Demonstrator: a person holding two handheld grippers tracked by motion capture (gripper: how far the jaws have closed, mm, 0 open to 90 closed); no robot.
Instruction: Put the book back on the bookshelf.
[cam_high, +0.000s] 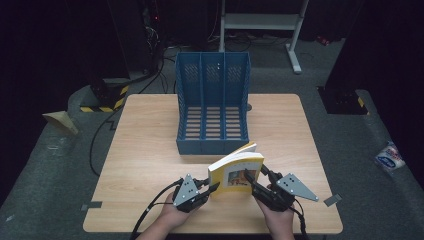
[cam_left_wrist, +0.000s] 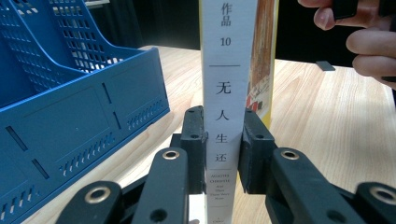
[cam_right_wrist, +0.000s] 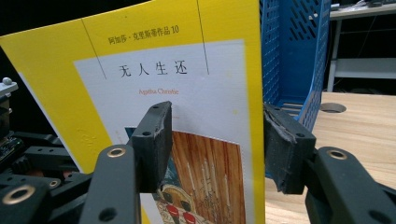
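- Standing a yellow paperback book (cam_high: 236, 171) upright on the wooden table (cam_high: 150, 150) is the step in hand, judged from the high view: it sits at about 6 o'clock from the blue file rack (cam_high: 212, 107), just in front of it, with the left gripper (cam_high: 214, 187) at its 8 o'clock corner and the right gripper (cam_high: 254, 176) at its 4 o'clock side.
- Next, I judge, the book must be lifted and turned so its spine lines up with one of the rack's three slots; the cover is thin and may flex, so both hands should rise together.
- Left gripper view: the left gripper (cam_left_wrist: 223, 149) has its black jaws clamped narrow on the book's white spine (cam_left_wrist: 228, 84), pads pressing both faces. The rack (cam_left_wrist: 79, 116), a slotted hard plastic, lies toward 10 o'clock; fingers of the other hand (cam_left_wrist: 373, 51) show at 2 o'clock.
- Right gripper view: the right gripper (cam_right_wrist: 215, 140) stands with jaws half-wide around the book's front edge; the glossy yellow cover (cam_right_wrist: 154, 88) fills the gap. One jaw lies before the cover, the other behind; whether the pads press it I cannot tell. The rack's perforated wall (cam_right_wrist: 294, 51) rises at 1 o'clock.
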